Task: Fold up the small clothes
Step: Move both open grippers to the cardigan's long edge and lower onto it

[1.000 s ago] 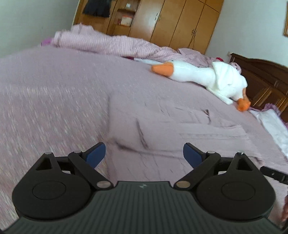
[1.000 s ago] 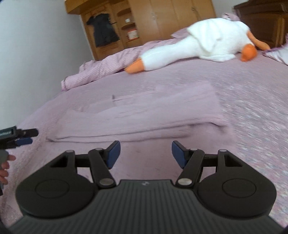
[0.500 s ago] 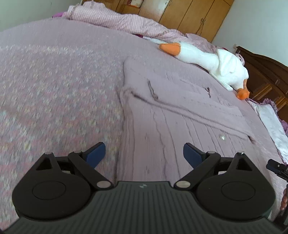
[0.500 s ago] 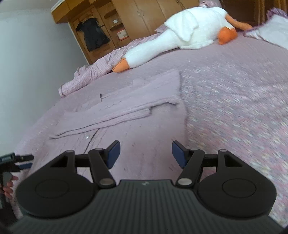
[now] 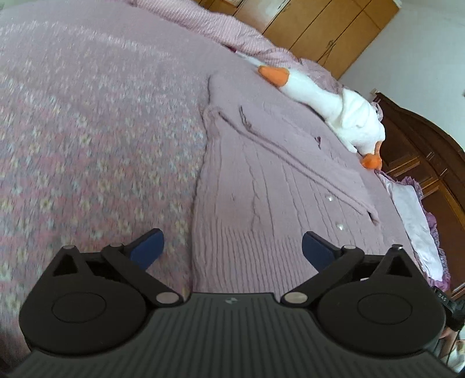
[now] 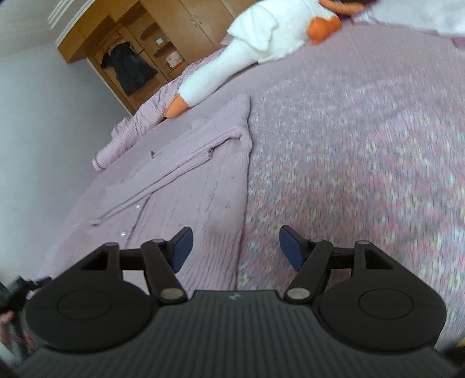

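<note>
The left gripper point(image 5: 231, 247) hangs low over the hem of a cardigan point(image 5: 261, 186), its jaws spread wide with nothing between them; the blue left pad point(image 5: 148, 247) sits over the bedspread point(image 5: 87, 130) just off the garment's edge, the other over the knit. The right gripper point(image 6: 235, 247) is also wide open and empty, straddling the opposite hem corner, with its left pad point(image 6: 181, 247) over the cardigan point(image 6: 197, 186) and its right pad over the bedspread point(image 6: 348, 145).

The cardigan lies flat on the bed, lilac and ribbed at the hem, with a row of small clear buttons point(image 5: 330, 199) up the front. Both sleeves are folded across the chest, forming a band that runs slantwise over the body.

Beyond the collar end lies a white plush goose point(image 5: 334, 107) with orange bill and feet, close to the garment's far edge; whether it touches is unclear. Behind it a crumpled pink quilt point(image 5: 203, 20) stretches along the bed. A pale pillow point(image 5: 412, 215) with a purple frill sits at the head of the bed, against a dark wooden headboard point(image 5: 421, 145). Farthest back stands a wardrobe point(image 6: 162, 35), with a dark garment point(image 6: 130, 69) hanging in an open section.
</note>
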The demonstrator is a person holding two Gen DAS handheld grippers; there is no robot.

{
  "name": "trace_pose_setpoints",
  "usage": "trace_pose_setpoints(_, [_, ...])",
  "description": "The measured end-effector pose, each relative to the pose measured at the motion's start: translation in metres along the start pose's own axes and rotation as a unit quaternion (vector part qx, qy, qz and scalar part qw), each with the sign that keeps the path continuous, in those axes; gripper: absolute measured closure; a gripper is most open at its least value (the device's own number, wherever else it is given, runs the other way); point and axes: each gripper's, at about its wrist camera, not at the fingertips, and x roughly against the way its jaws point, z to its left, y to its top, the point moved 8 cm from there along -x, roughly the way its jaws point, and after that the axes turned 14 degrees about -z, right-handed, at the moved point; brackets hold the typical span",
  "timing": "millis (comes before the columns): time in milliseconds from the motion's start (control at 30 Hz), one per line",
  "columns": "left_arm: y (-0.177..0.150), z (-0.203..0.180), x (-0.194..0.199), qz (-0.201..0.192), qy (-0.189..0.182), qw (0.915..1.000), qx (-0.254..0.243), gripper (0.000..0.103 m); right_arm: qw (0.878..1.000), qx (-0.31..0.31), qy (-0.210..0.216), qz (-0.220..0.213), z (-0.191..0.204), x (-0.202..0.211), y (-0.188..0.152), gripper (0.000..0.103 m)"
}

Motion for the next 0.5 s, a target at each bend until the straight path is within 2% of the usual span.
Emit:
trace_pose_setpoints(100, [-0.005,-0.004,0.007,0.024,-0.022,0.9992,0.022,0.0,0.999,-0.032,0.009,0.008,-0.002,0.009,-0.006,0.035])
trace_pose_setpoints(267, [-0.016,-0.009,0.003,0.061,-0.081,0.9935,0.051,0.0,0.997,-0.073,0.029,0.016,-0.004,0.016,-0.015,0.035])
trace_pose_setpoints(367, [-0.007,-0.011,-0.016,0.054,-0.103,0.9912,0.063,0.0,0.996,-0.082,0.036,0.016,-0.005,0.007,-0.011,0.035])
trace_pose_setpoints(500, [0.014,-0.009,-0.051,0.025,-0.126,0.9887,0.078,0.0,0.994,-0.099,0.045,0.016,-0.005,-0.013,-0.003,0.035])
